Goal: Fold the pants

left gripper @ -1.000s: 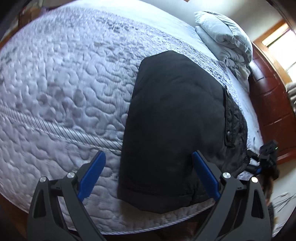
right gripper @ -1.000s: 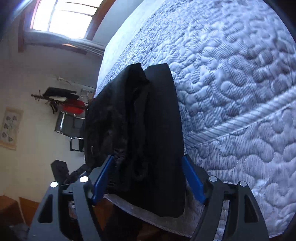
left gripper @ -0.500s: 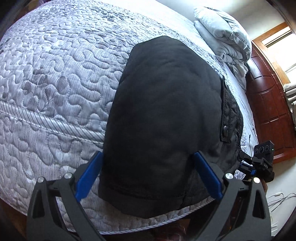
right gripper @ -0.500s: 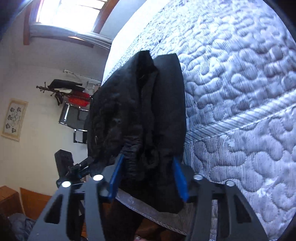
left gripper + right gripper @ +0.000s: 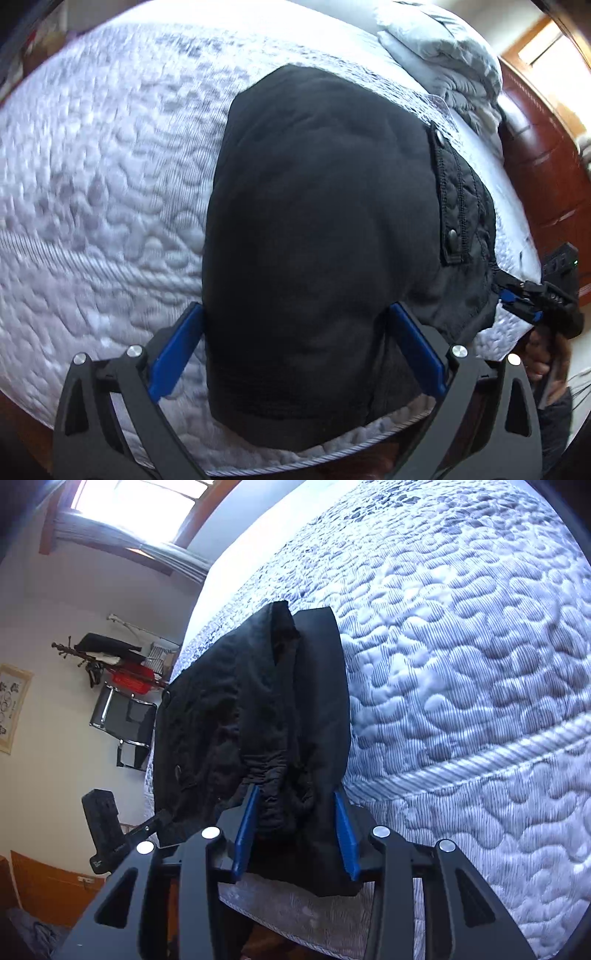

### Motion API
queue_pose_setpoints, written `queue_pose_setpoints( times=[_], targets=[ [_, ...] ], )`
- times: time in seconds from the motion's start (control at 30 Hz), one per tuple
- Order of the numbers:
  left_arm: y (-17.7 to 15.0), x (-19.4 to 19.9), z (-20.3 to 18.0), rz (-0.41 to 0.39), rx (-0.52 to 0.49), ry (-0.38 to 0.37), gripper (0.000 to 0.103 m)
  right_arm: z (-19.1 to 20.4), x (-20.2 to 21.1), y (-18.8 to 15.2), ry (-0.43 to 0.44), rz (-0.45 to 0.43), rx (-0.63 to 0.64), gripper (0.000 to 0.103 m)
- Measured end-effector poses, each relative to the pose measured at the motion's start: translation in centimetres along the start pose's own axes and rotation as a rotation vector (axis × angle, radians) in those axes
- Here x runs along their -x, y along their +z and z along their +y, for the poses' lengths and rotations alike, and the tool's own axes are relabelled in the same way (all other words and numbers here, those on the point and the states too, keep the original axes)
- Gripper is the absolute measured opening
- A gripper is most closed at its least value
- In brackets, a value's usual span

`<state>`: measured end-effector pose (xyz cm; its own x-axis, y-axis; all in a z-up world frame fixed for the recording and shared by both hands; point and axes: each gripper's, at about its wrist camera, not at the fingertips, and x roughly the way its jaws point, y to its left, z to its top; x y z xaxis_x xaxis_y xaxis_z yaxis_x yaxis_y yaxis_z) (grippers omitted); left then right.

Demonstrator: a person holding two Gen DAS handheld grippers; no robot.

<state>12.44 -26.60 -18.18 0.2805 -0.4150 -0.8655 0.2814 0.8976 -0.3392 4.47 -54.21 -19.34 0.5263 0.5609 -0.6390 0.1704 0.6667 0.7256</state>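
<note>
Black pants (image 5: 314, 229) on quilted mattress (image 5: 103, 177) — window (image 5: 147, 502), wooden dresser (image 5: 546, 162).

quilted mattress (image 5: 92, 184), folded duvet (image 5: 443, 48), window (image 5: 140, 506), chair (image 5: 122, 720)

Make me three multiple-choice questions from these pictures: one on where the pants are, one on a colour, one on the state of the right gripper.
1. Where do the pants lie?
A. on the floor
B. on the bed, at its edge
C. on a chair

2. What colour are the pads of the right gripper?
A. blue
B. red
C. green

3. How does the right gripper stand?
A. wide open, away from the cloth
B. shut on nothing
C. closed on a bunch of the pants

Answers:
1. B: the black cloth lies on the quilted bed, down to its border.
2. A: both pads show blue against the black frame.
3. C: its jaws have just been closing, and bunched cloth fills the gap between the pads.
</note>
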Motion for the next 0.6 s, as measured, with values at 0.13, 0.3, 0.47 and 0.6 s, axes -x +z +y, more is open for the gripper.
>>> queue_pose_setpoints(
  times=[0.13,0.3,0.47,0.6],
  targets=[
    [1.1,0.7,-1.2,-0.026,-0.084,0.047,0.099,-0.4,0.0,-0.5,0.010,-0.018,-0.025,0.041],
    [1.4,1.8,-1.9,-0.057,-0.173,0.086,0.099,-0.2,0.2,-1.2,0.000,-0.015,-0.031,0.041],
    [1.4,2.0,-2.1,-0.066,-0.201,0.085,0.099,-0.7,0.1,-2.0,0.014,-0.026,-0.050,0.047],
    [1.5,2.0,-1.6,-0.065,-0.209,0.094,0.099,-0.5,0.9,-1.4,-0.009,-0.028,-0.018,0.055]
  ],
)
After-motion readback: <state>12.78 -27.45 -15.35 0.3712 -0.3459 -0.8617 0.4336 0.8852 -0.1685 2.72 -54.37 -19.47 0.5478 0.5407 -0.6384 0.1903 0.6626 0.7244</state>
